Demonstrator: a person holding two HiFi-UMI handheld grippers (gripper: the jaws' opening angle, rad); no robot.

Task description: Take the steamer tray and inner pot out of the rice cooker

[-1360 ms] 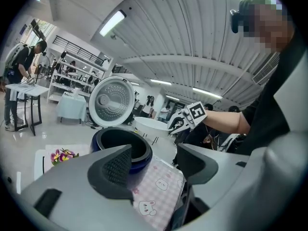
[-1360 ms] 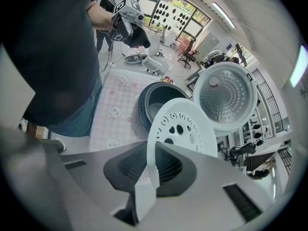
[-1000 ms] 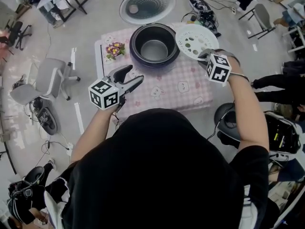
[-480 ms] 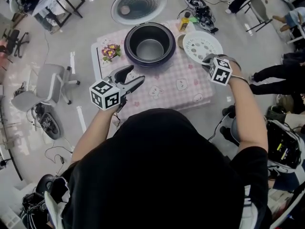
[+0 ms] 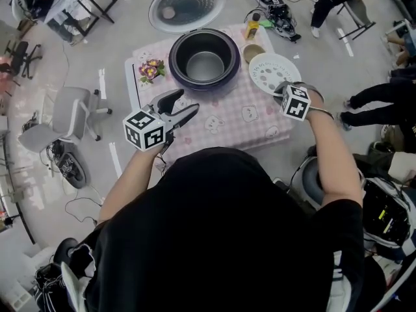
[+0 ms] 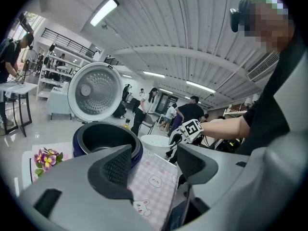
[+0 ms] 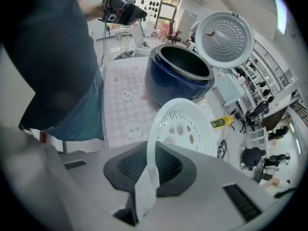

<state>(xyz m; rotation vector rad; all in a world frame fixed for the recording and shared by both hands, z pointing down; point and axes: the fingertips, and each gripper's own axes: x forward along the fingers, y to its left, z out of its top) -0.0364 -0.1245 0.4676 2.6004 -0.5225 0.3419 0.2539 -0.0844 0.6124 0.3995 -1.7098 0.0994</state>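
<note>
Nearest the person's chest, the left gripper (image 5: 181, 106) hovered above the near part of the checked tablecloth (image 5: 227, 125), its jaws spread wide with nothing between them; to the right, the right gripper (image 7: 147, 174) pinched the rim tab of the white steamer tray (image 5: 273, 71), jaws nearly together on the thin plastic; over the past second that tray had come down from beside the cooker's mouth to sit low over the cloth, just right of the rice cooker (image 5: 176, 62), though whether it touched the cloth could not be told; the first removal looked all but finished, awaiting release; farther off, the inner pot (image 5: 205, 67) sat in the cooker, untouched and probably next; beyond it the hinged lid (image 5: 187, 4) stood open.
</note>
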